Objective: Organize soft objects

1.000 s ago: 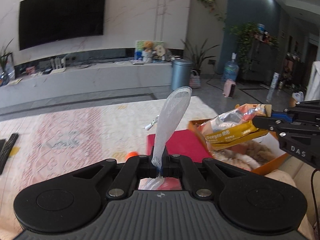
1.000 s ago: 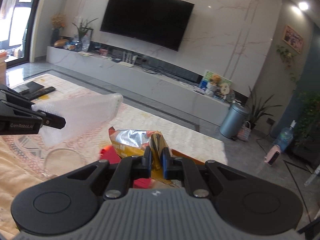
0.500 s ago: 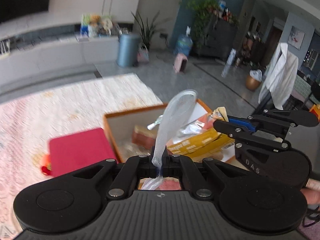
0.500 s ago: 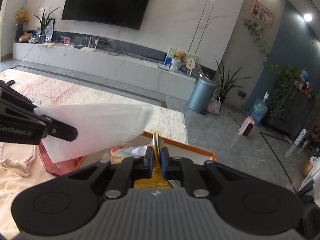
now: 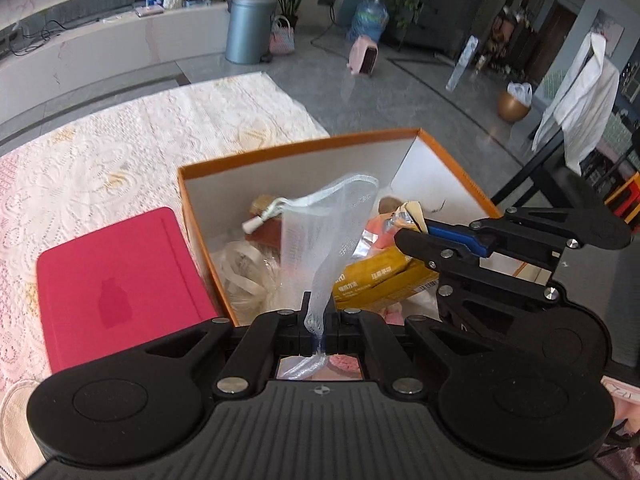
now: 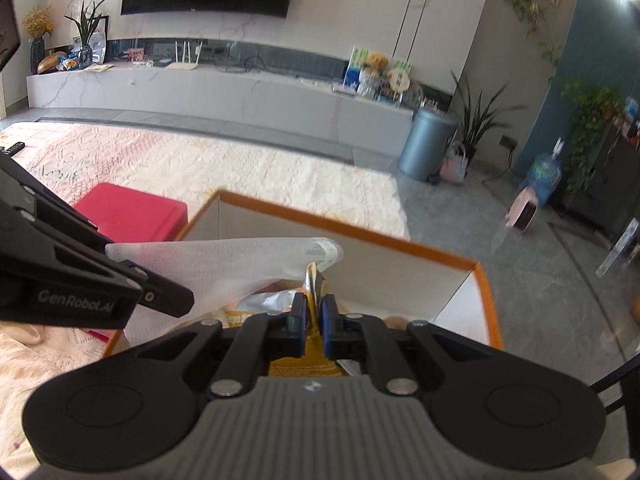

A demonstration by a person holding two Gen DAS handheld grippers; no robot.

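Note:
My left gripper [image 5: 319,320] is shut on the lower end of a white mesh pouch [image 5: 328,232], which stands up over an open orange box [image 5: 296,148] with white inner walls. In the left wrist view my right gripper [image 5: 412,229] comes in from the right, shut on a yellow and silver snack bag [image 5: 384,276] held over the box. The right wrist view shows the same: right gripper [image 6: 314,312] pinching the snack bag [image 6: 304,360], the mesh pouch [image 6: 224,260] and left gripper [image 6: 152,280] to its left, above the box [image 6: 360,236]. A ribbon bundle and other soft items lie inside.
A flat red lid [image 5: 116,284] lies left of the box on a lace cloth [image 5: 120,152]. On the floor beyond are a grey bin [image 5: 248,28], a water bottle [image 5: 372,20] and a small pink object [image 5: 364,58]. A white garment [image 5: 580,96] hangs at the right.
Both grippers swung right and tipped downward, each keeping its hold. The orange box, earlier off to the side, now lies directly below the pouch and the snack bag.

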